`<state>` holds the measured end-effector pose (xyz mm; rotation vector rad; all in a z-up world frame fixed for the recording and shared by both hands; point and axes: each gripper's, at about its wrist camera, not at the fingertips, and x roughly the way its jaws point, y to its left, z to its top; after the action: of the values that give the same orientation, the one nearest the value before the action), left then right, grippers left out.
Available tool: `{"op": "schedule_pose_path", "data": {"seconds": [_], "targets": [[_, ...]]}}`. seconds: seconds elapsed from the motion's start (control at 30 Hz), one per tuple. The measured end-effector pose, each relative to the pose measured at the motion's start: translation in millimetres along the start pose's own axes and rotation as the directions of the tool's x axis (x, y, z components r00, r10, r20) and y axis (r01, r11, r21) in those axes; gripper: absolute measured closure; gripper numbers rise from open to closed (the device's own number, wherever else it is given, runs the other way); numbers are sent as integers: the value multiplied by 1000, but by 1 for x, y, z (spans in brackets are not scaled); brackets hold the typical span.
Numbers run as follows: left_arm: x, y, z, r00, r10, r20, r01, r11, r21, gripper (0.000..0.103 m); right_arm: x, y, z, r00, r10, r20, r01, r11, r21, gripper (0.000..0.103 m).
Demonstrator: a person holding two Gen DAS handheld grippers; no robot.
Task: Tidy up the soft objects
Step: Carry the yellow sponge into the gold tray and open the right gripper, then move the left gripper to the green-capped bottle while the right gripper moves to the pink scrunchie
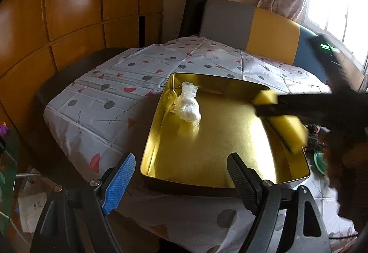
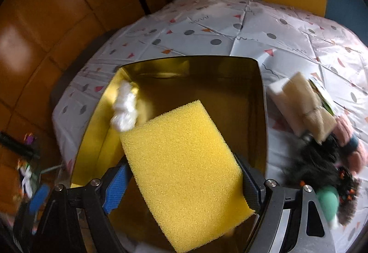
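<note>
— Nearest the right wrist lens sat the yellow sponge (image 2: 184, 170), pinched across its width by the right gripper (image 2: 181, 186), blue pad on one side and black pad on the other. It hung over the gold tin (image 2: 262, 115), not yet resting on the floor of it.

— And the left gripper (image 1: 181, 179)?

— Its jaws stood wide with nothing between them, parked at the tin's near edge above the patterned tablecloth (image 1: 96, 101). It looked idle to me.

— So which step was in hand?

— Carrying the sponge in, I would judge. A white plastic wad (image 1: 187, 107) already lay in the far left corner, so the sponge seemed the second item. The next move would call for lowering it onto bare gold clear of the wad, then letting the pads part.

— Did the views differ?

— Yes. Only the right wrist view showed what waited outside the tin: a pale beige sponge (image 2: 301, 103), something pink and knitted (image 2: 347, 135), a black furry thing (image 2: 317, 161), a green piece (image 2: 327, 197). From the left wrist view came the side-on look, with the sponge raised above the tin's right wall, blurred.
</note>
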<state>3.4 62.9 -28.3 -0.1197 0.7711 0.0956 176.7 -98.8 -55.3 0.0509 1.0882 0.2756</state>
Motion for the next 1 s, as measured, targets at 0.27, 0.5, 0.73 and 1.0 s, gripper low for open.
{"op": "schedule_pose_path", "data": {"seconds": [0.27,0.5,0.73,1.0], "targets": [[2,17,-5,1000,0,-11,0,999,-38,20,34,11,43,999,18,36,-21,995,95,0],[5,15,-7,1000,-10,-15,9,1000,-29,20,24,10,43,996,36,79,-43,996,82,0],[4,2,-10,1000,-17,-24,17,1000,-6,20,4,-4,21,993,27,117,-33,998,54,0],[-2,-12,-11,1000,-21,-19,21,999,32,20,-24,-19,-8,985,-6,172,3,1000,15,0]]}}
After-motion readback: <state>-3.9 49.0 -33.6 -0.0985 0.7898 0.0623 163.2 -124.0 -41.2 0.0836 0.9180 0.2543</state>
